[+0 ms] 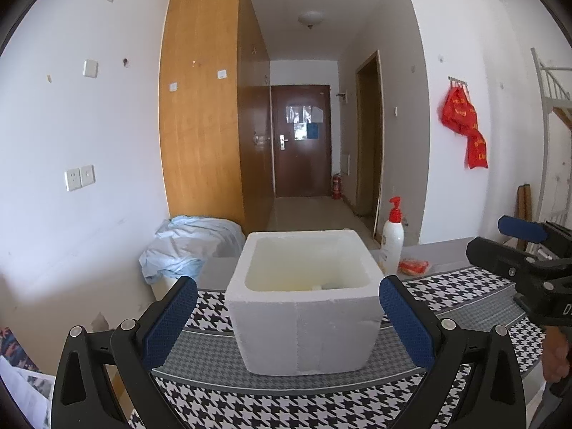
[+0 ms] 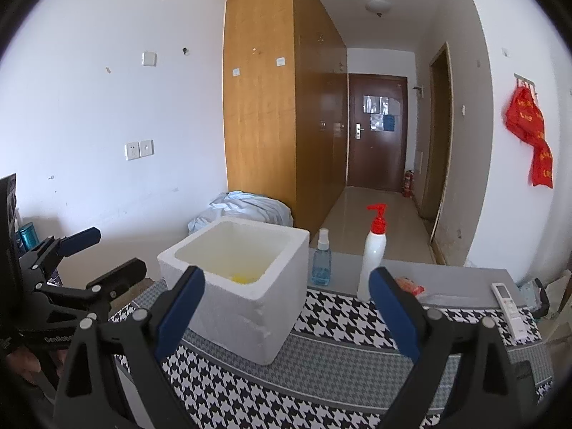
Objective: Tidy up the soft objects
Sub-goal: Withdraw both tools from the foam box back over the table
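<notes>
A white foam box (image 1: 304,304) stands open on the houndstooth cloth (image 1: 286,400); it also shows in the right wrist view (image 2: 236,286). Something yellow (image 2: 241,279) lies at its bottom. My left gripper (image 1: 286,321) is open and empty, its blue pads either side of the box front. My right gripper (image 2: 286,318) is open and empty, just right of the box. It shows at the right edge of the left wrist view (image 1: 529,246). The left gripper shows at the left of the right wrist view (image 2: 96,254).
A white pump bottle with a red top (image 2: 373,254), a blue spray bottle (image 2: 321,261), an orange packet (image 2: 409,284) and a white remote (image 2: 509,309) stand behind and right of the box. A pale blue cloth heap (image 1: 189,246) lies behind it on the left.
</notes>
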